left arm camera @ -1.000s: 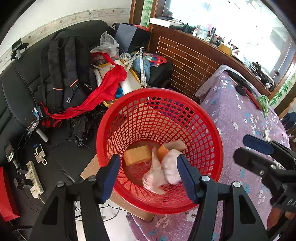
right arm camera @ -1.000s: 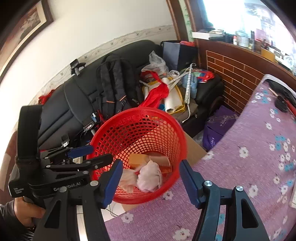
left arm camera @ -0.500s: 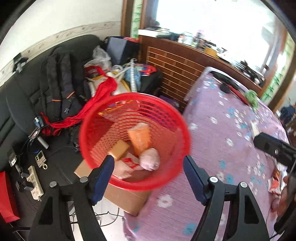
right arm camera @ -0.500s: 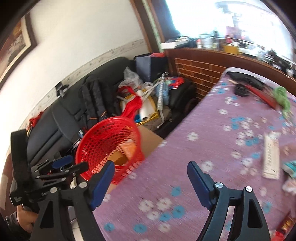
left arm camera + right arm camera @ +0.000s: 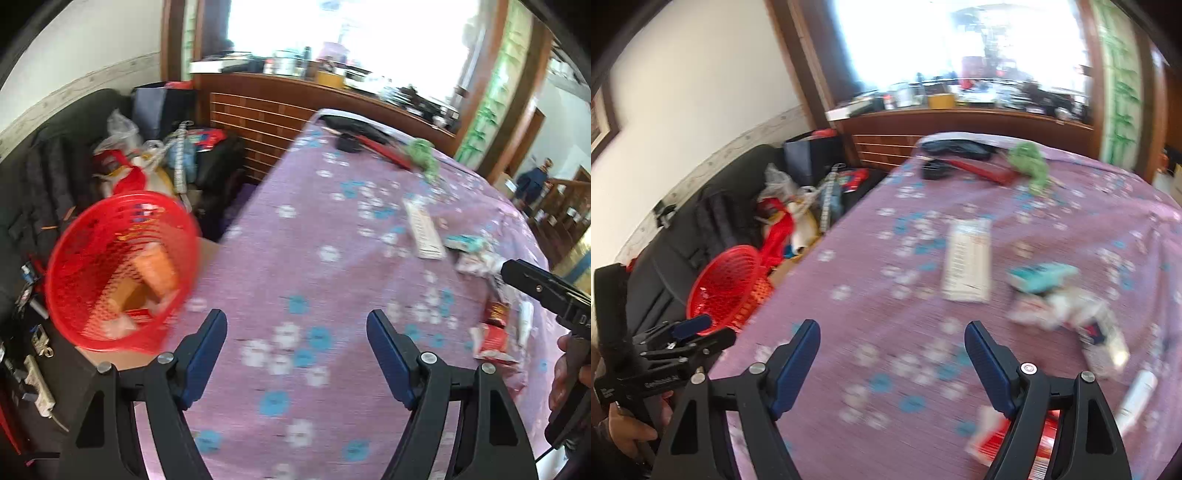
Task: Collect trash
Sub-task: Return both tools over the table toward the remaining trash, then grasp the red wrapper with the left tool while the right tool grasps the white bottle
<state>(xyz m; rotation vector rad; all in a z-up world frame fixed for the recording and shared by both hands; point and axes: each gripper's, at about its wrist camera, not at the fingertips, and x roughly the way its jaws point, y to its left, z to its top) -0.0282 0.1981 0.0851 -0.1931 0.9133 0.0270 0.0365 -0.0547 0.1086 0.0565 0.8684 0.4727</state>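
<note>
While no writing reads clearly, both grippers' jaws gape empty above the floral bedspread [image 5: 332, 240].

A purple flowered bed [image 5: 894, 302] carries scattered wrappers [image 5: 1056, 306], a white strip [image 5: 967, 262] and green cloth [image 5: 1030, 162].

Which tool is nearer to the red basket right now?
Left. The left tool hangs just beside the red basket, at the bed's edge. The right tool is farther over the purple bedspread, toward the scattered wrappers.
</note>
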